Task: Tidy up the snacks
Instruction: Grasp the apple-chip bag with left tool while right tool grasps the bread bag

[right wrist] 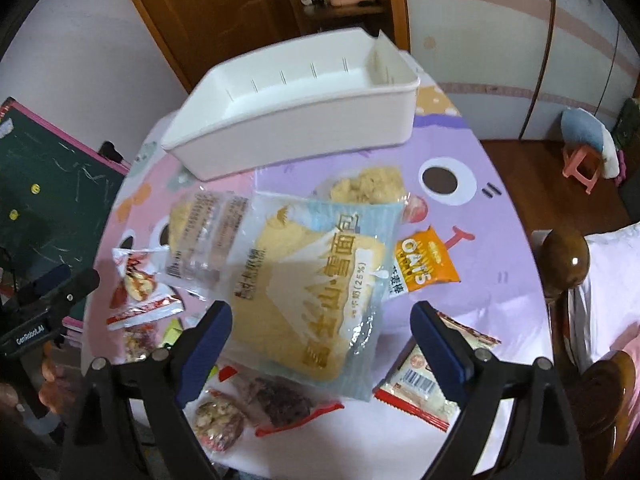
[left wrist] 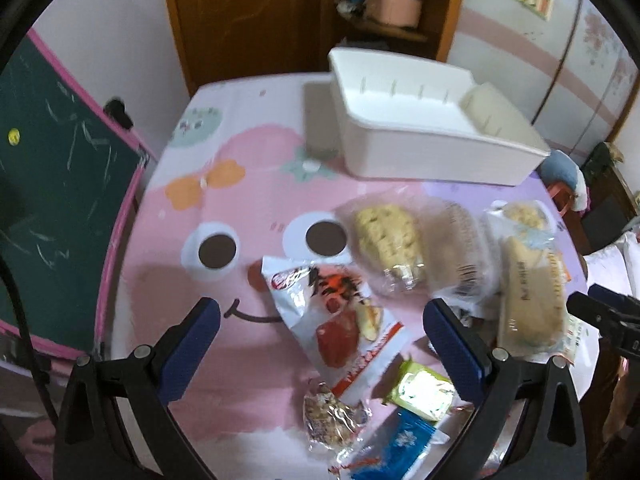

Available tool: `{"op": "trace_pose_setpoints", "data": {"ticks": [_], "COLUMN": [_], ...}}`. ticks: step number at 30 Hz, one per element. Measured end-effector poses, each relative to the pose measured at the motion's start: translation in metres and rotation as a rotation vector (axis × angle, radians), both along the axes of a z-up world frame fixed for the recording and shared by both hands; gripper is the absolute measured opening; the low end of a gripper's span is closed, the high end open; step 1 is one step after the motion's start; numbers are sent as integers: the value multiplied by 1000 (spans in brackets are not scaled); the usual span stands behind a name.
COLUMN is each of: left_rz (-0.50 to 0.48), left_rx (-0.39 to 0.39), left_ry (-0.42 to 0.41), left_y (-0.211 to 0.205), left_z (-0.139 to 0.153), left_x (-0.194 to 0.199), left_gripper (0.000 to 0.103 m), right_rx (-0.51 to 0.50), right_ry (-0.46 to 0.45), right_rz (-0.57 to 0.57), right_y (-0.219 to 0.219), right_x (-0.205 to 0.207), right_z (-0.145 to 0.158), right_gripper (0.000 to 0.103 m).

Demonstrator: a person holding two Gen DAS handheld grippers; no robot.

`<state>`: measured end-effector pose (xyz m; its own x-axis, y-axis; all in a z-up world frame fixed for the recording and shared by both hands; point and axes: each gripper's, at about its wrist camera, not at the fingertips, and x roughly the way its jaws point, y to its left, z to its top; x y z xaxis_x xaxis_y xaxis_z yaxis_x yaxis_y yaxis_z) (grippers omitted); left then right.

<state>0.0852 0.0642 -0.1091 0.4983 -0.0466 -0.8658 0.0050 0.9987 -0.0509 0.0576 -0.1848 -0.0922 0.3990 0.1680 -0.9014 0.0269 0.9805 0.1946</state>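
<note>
A white plastic bin (left wrist: 436, 148) (right wrist: 304, 128) stands empty at the far side of the cartoon-print table. Several wrapped snacks lie in front of it. My left gripper (left wrist: 320, 320) is open, hovering above a red-and-white packet (left wrist: 340, 320). My right gripper (right wrist: 320, 324) is open, hovering above a large bread bag with Chinese print (right wrist: 312, 292). Near the left gripper lie a green packet (left wrist: 420, 388), a blue packet (left wrist: 400, 444) and a nut bar (left wrist: 328, 416). An orange oats packet (right wrist: 424, 260) lies right of the bread bag.
A green chalkboard (left wrist: 52, 184) leans left of the table. A wooden door (left wrist: 248, 16) and shelf stand behind. A wooden chair (right wrist: 568, 264) and a pink stool (right wrist: 584, 168) are on the right. More clear-wrapped cakes (left wrist: 388, 240) lie mid-table.
</note>
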Motion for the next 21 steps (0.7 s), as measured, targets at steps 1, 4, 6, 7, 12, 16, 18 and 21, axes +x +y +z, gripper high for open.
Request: {"op": "trace_pose_setpoints", "data": {"ticks": [1,4,6,7,12,16,18,21], "left_rz": [4,24,34,38,55,51,52,45], "left_rx": [-8,-15,-14,-20,-98,-100,-101,-113], "left_ry": [13,56,83,96,158,184,199,218], "left_y": [2,7,10,12,17,15,13,11], "left_z": [-6,-22,-33,-38,-58,-70,-75,-82], "left_x": [4,13,20,22,33,41,46,49], "left_gripper": [101,101,101,101,101,101,101,101], "right_rx": [2,-5,-18,-21,18,46,41,42], "right_ry": [10,27,42,51,88,119,110,100], "right_rz": [-1,5,9,14,46,65,70,80], "right_y": [0,2,5,6,13,14,16,19], "right_x": [3,9,14,16,26,35,37,39], "right_z": [-5,-15,-22,-26,-39,-48,-48,-50], "right_gripper": [91,91,91,91,91,92,92,92]}}
